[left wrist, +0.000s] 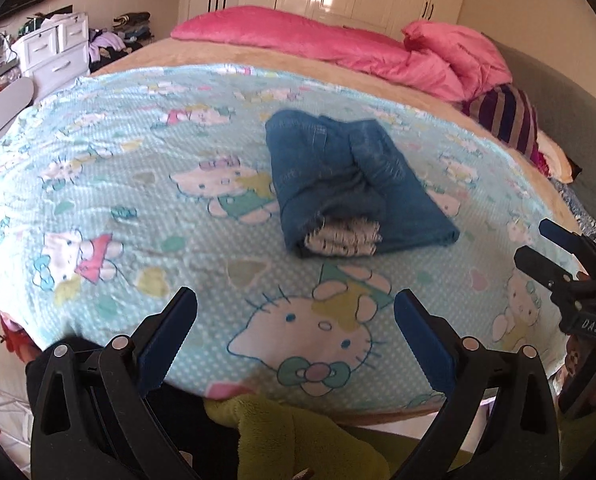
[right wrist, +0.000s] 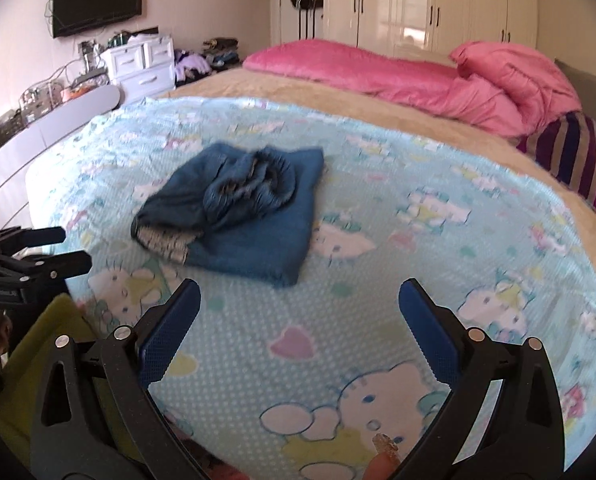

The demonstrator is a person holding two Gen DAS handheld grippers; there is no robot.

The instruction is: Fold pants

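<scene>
Folded blue pants (left wrist: 349, 184) lie mid-blanket (left wrist: 138, 184) on a bed, blurred, their lower layers hidden. Left gripper (left wrist: 296, 308) and right gripper (right wrist: 299, 300) hover nearby, both spread wide, holding nothing.

blurred pants (left wrist: 349, 184), striped pillow (right wrist: 573, 156) partly hidden

Bed (right wrist: 437, 128): cartoon blanket (right wrist: 377, 240), folded pants (right wrist: 238, 212), pink duvet (right wrist: 437, 72).
</scene>
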